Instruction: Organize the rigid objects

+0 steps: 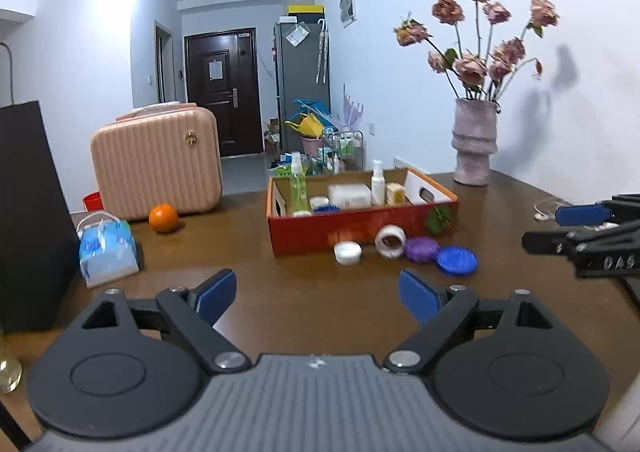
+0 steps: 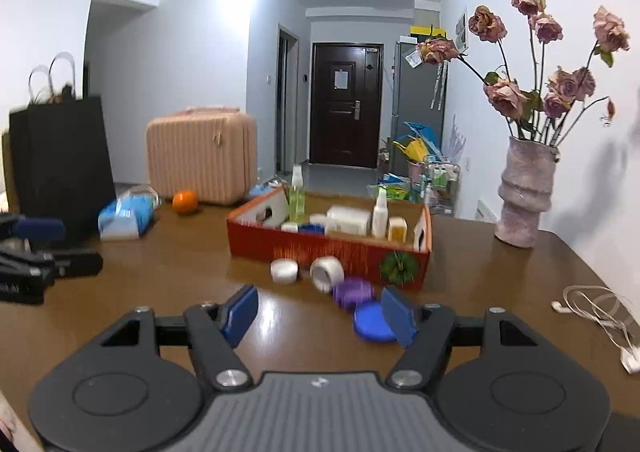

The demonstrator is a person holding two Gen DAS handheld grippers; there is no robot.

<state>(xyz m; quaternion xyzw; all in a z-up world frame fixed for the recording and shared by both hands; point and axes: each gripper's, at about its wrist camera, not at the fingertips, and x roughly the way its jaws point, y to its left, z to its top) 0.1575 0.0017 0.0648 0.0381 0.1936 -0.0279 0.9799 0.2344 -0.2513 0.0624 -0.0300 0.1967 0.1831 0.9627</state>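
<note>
A red cardboard box (image 1: 320,230) (image 2: 280,242) on the brown table holds bottles and small boxes. In front of it lie a white jar (image 1: 347,252) (image 2: 284,270), a white tape roll (image 1: 391,241) (image 2: 327,273), a purple lid (image 1: 422,249) (image 2: 353,292) and a blue lid (image 1: 457,261) (image 2: 372,322). My left gripper (image 1: 318,294) is open and empty, short of these items. My right gripper (image 2: 318,316) is open and empty, its right finger just in front of the blue lid. The right gripper also shows at the right edge of the left wrist view (image 1: 560,228), and the left gripper at the left edge of the right wrist view (image 2: 60,248).
A pink case (image 1: 156,162) (image 2: 202,158), an orange (image 1: 163,218) (image 2: 185,202) and a blue tissue pack (image 1: 106,250) (image 2: 127,216) sit at the left. A black bag (image 1: 28,212) (image 2: 60,156) stands far left. A vase of dried roses (image 1: 474,142) (image 2: 526,192) and white earphones (image 2: 600,312) are on the right.
</note>
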